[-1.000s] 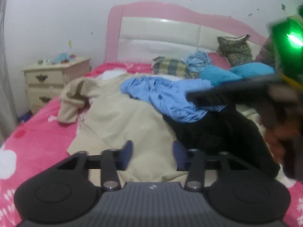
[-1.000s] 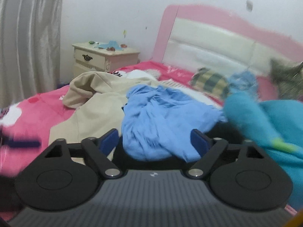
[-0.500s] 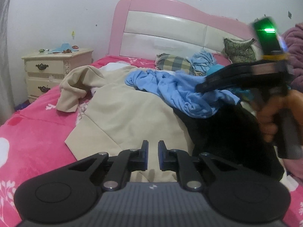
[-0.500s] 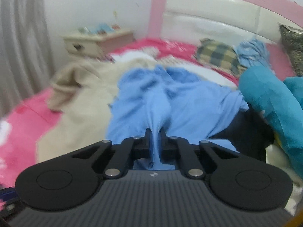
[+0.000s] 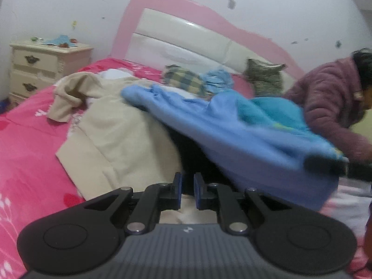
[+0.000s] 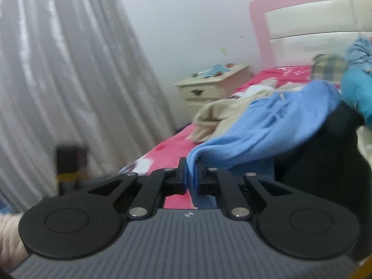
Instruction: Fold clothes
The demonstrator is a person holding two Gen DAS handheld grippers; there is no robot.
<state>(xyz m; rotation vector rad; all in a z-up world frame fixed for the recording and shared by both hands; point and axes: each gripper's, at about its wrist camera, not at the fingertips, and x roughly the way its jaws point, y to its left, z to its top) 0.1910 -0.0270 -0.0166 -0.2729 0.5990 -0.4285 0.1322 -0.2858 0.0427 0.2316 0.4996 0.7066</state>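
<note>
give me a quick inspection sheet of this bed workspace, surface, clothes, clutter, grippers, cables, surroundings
Surface: bed with pink floral sheet, mostly covered by clothes.
Job's things: light blue garment pulled up off the pile, stretched toward the right gripper; beige garment spread flat beneath; black garment under the blue one.
Clutter: teal garment, plaid item and patterned pillow near the headboard.
Grippers: right gripper fingers closed on the light blue garment's edge; left gripper fingers nearly together, holding nothing.
Cables: nothing seen.
Surroundings: pink headboard, cream nightstand with small items on top, grey curtain, person's purple jacket.
</note>
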